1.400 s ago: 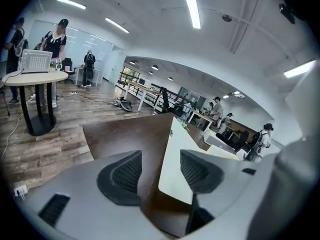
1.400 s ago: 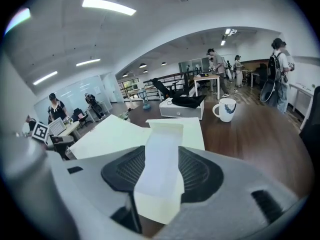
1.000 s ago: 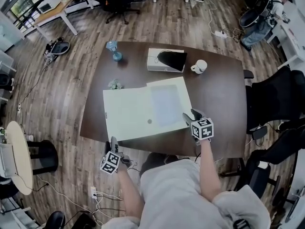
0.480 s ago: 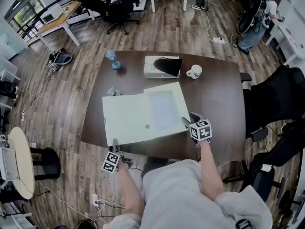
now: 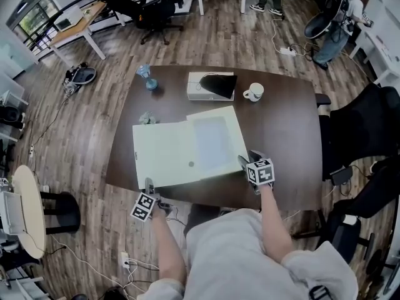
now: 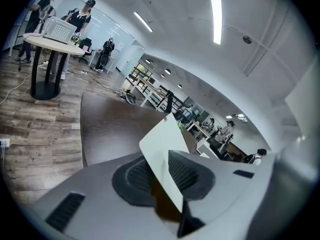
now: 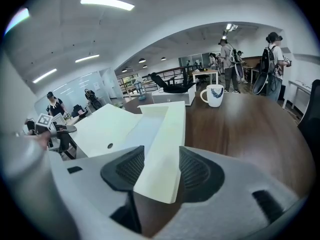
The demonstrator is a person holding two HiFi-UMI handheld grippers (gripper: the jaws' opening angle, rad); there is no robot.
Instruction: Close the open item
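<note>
Box (image 5: 215, 136) lies open (lid (image 5: 164, 155) flat).

Pale green box (image 5: 181, 149), dark brown table (image 5: 284, 127)

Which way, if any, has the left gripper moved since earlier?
Yes: left gripper edged in toward the table near edge; jaws have just been closing, folder corner between them.

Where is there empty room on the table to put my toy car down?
The biggest bare patch of the table is on the right, between the open file box, the mug and the right edge. The far side is crowded: blue glass, white box, mug. The file box covers the near left.
</note>
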